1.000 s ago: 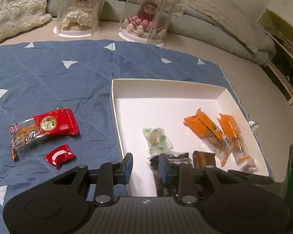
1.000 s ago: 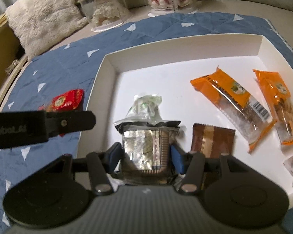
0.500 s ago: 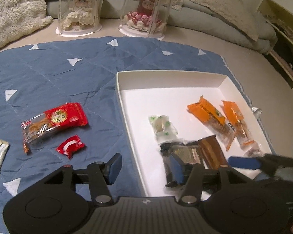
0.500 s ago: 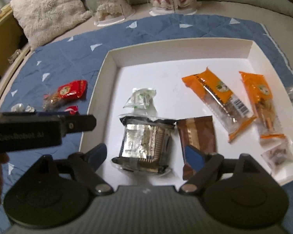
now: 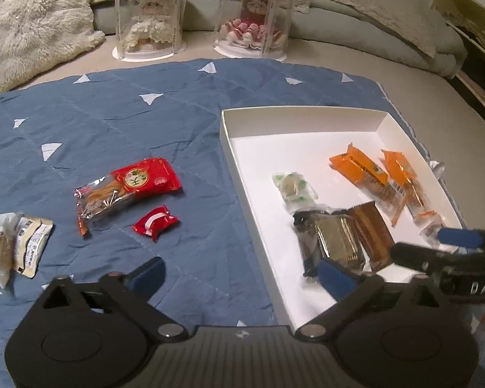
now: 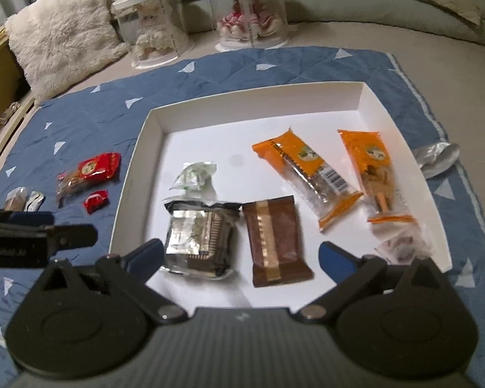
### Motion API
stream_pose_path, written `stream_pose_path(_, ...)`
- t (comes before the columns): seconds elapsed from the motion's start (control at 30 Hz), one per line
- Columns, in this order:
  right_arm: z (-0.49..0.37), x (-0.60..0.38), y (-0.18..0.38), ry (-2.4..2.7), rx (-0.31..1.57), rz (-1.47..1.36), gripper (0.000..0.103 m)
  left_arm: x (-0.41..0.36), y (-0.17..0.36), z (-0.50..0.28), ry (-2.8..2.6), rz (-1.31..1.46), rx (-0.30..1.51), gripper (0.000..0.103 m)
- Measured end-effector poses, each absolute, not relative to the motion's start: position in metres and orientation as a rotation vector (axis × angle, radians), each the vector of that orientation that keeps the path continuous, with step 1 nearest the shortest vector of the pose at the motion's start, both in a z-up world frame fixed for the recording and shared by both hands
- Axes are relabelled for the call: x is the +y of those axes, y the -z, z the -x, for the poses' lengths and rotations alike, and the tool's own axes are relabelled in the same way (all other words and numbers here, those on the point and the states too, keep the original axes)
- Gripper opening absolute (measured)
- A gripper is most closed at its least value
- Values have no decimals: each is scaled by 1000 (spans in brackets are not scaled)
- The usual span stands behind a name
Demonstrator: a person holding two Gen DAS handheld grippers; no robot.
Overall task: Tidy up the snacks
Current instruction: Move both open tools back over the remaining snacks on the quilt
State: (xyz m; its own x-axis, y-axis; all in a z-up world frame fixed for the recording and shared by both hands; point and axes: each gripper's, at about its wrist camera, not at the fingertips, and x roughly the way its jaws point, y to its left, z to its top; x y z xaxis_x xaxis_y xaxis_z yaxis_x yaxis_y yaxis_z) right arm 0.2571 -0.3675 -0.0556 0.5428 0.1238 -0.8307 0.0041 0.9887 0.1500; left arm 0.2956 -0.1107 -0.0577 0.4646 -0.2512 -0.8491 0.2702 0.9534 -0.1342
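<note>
both claws had just been opening since the earlier pictures: the right claw (image 6: 239, 257), which a second before had its pads against the silver packet (image 6: 199, 237), now stood spread as wide as it went with nothing between its pads. the packet lay flat on the floor of the white tray (image 6: 242, 100), near the tray's front left corner. the left claw (image 5: 239, 274), nearly closed and holding nothing a second before, was likewise spread wide and empty, one finger over the blue quilt (image 5: 113, 123) and the other over the tray's near edge. both views had drawn back, so more of the quilt showed.

inside the tray, a brown packet (image 6: 276, 239) lay just right of the silver one, almost touching it. a small green-and-white sweet (image 6: 195, 174) sat just behind the silver packet. two orange bars (image 6: 307, 174) lay toward the tray's right side, and a small clear packet (image 6: 401, 245) sat in its front right corner. that made six snacks put away.

left of the tray, on the quilt, a red packet (image 5: 129, 187) lay with a small red sweet (image 5: 156, 223) just in front of it, and pale wrapped snacks (image 5: 16, 245) further left. a silver wrapper (image 6: 436, 158) lay on the quilt just outside the tray's right wall.

the job looked a little past half done: the snacks left of the tray, and perhaps the silver wrapper, remained to be moved in.
</note>
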Motion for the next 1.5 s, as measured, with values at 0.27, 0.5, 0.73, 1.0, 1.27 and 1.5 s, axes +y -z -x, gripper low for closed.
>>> stream_pose_path(0.27,-250,-365,54,-33,988,-159,103,-94,55,-282,299,-66,1020,103)
stream_pose_path(0.5,-251,-350,51,-50,972,-173,103,-60,51,-283,236,-40,1016,103)
stream_pose_path(0.73,-259,-324,48,-96,956,-167,103,-14,46,-284,160,11,1000,103)
stream_pose_path(1.0,-269,-293,43,-157,922,-161,103,40,39,-283,58,77,974,103)
stream_pose_path(1.27,-279,-258,35,-239,870,-134,103,86,35,-280,-27,120,939,103)
stream_pose_path(1.5,-285,-233,32,-338,753,-142,103,121,43,-285,-89,180,897,103)
